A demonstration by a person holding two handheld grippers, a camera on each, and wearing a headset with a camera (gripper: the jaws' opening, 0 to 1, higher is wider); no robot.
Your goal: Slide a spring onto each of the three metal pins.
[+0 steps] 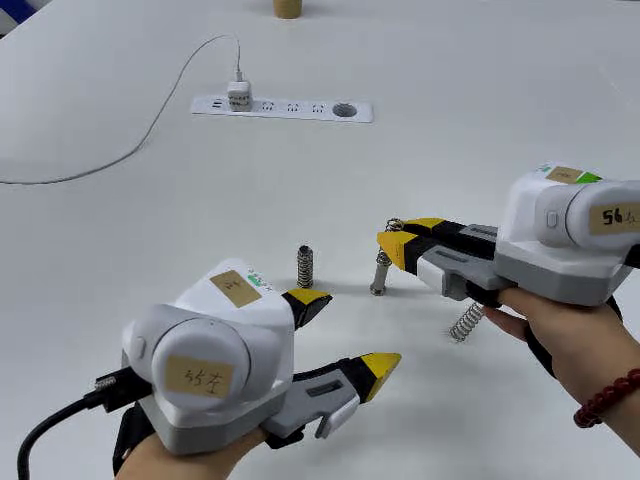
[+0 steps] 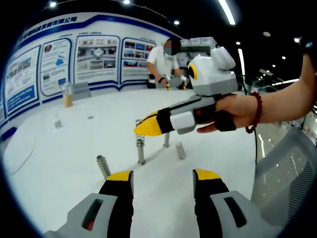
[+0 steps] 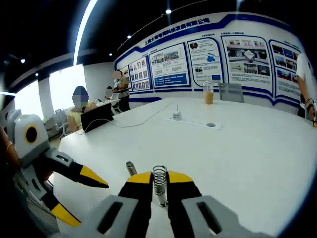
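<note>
Alignment is mattering most at this step: the right gripper [image 3: 159, 177] is pinching a coil spring [image 3: 158, 181] between its yellow-tipped jaws and holding it at the top of the target pin [image 3: 162, 201], with the coil's lower turns seeming to sit around the pin's upper end. By my judgement the spring is wanting to be kept in line with the shank, gripped lightly so the wire is not crushing, and eased straight down. Any tilt is risking a toppled pin, since it seems to be standing free on its wider foot. The left gripper [image 2: 163, 174] is hovering low with its jaws apart and nothing between them, well placed for steadying that foot if needed. Near the target pin, the neighbouring pin [image 1: 305, 267] is already wearing a spring, and a loose spring [image 1: 465, 321] is lying flat on the white table [image 1: 150, 230] near the right gripper. Springs are looking like bright steel wire, open-wound and elastic; pins are looking like slim, dull grey rods; the tabletop is looking smooth, matte and likely slippery
</note>
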